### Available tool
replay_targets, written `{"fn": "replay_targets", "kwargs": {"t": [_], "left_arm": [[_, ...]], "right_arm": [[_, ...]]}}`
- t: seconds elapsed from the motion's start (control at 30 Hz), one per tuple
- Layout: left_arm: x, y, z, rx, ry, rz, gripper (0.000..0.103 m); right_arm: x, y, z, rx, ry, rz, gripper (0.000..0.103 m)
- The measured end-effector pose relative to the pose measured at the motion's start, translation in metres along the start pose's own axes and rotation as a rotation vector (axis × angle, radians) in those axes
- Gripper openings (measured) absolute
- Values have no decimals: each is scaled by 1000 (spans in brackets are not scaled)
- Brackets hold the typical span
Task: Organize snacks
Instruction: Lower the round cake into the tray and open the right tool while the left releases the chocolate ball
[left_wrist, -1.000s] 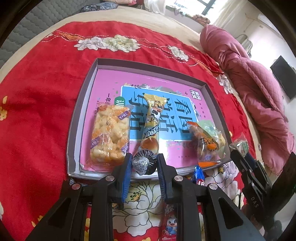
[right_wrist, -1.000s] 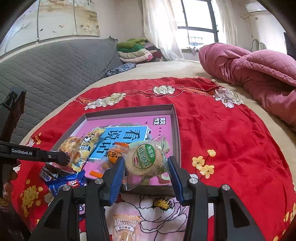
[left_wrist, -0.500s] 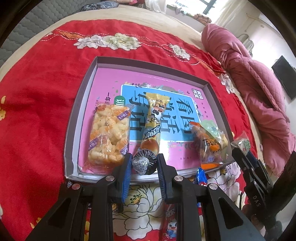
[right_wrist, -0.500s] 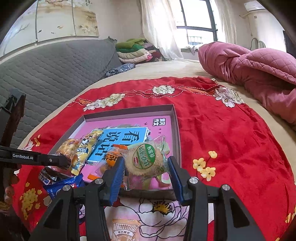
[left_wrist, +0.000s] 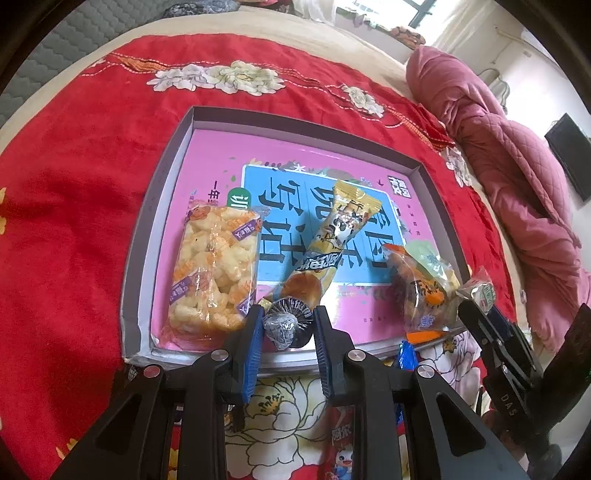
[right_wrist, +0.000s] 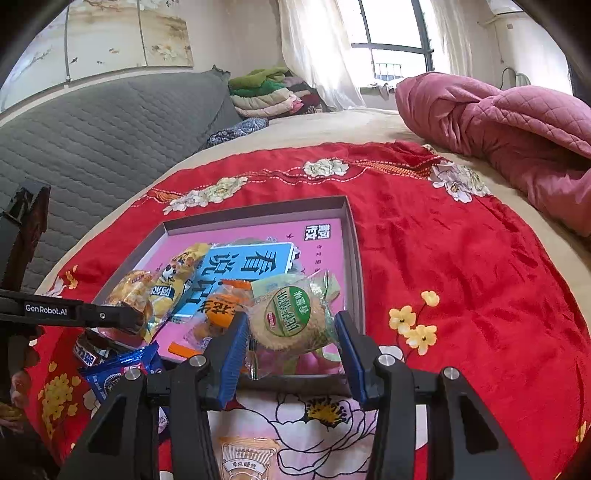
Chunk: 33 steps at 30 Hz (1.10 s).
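A shallow grey box lid (left_wrist: 162, 184) with a pink printed floor lies on the red cloth. Inside it lie a clear pack of puffed snacks (left_wrist: 212, 273), a long yellow bread pack (left_wrist: 332, 240) and an orange-printed pastry pack (left_wrist: 424, 291). My left gripper (left_wrist: 288, 325) is shut on a small dark foil-wrapped snack (left_wrist: 286, 325) over the lid's near edge. My right gripper (right_wrist: 291, 328) is shut on a round cake in a green-labelled wrapper (right_wrist: 291, 317), held above the lid's near right corner (right_wrist: 354, 266). The right gripper also shows in the left wrist view (left_wrist: 476, 306).
A blue wrapped snack (right_wrist: 122, 369) and a dark pack (right_wrist: 88, 350) lie on the cloth left of the lid, more packs near the bottom edge (right_wrist: 247, 458). A pink quilt (right_wrist: 498, 129) is heaped at the right. A grey padded headboard (right_wrist: 103, 118) stands behind.
The view over the lid has drifted slightly in both cameras; both grippers keep their snacks and nothing else has moved.
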<state>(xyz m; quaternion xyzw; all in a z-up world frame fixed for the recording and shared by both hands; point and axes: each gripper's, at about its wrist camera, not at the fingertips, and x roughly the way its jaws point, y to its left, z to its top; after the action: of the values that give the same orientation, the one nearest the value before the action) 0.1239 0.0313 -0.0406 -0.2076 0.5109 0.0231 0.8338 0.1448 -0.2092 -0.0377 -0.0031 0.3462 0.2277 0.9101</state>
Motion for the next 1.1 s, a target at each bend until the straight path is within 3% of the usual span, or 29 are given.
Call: {"fn": "replay_targets", "kwargs": {"t": [0.93, 1.1], "left_arm": [[2, 7, -3, -14, 12, 1, 27], [1, 5, -2, -15, 7, -10, 27]], "right_arm": [[12, 3, -2, -7, 18, -16, 50], [11, 4, -3, 2, 22, -12, 54]]}}
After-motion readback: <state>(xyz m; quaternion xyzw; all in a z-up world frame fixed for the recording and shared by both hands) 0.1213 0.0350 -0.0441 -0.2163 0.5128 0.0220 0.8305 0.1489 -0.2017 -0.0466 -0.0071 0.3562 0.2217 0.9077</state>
